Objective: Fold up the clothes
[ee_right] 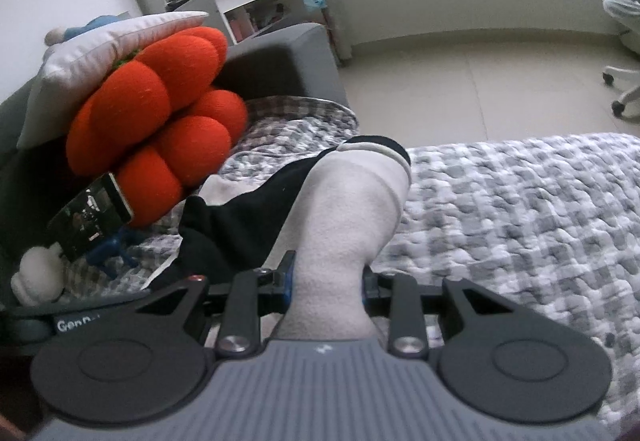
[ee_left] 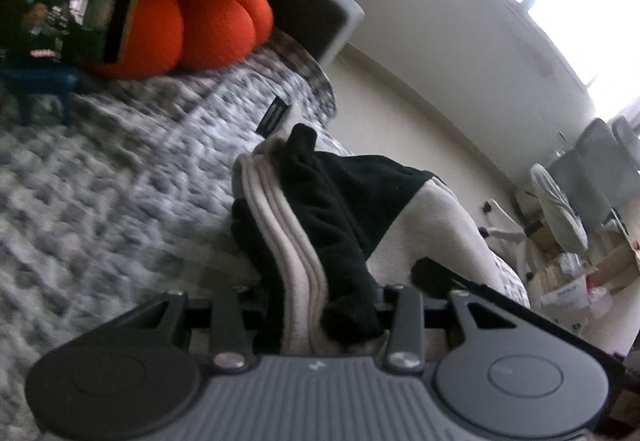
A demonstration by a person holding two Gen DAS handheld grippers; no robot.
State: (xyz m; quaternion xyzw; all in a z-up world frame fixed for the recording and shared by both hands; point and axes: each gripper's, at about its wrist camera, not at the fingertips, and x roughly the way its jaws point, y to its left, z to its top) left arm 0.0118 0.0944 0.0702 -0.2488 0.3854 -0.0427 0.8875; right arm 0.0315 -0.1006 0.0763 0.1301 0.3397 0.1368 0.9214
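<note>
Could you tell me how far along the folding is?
Nothing looks folded yet. In hand: both the left gripper and right gripper clamp the black-and-white fleece garment, lifted over the grey checked quilt. Left: fold it and lay it flat.

Only legible txt: partial "Gen" on left gripper (ee_right: 76,325) body, rest cut off

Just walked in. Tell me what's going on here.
A person is folding clothes on a bed with a handheld gripper in each hand. Both grippers are clamped on the same black and pale grey garment: the left gripper pinches a bunched edge with pale stripes, the right gripper grips a pale grey part. The garment is lifted and stretched between them above the grey checked bedspread. An orange plush cushion and a phone sit near the head of the bed.
</note>
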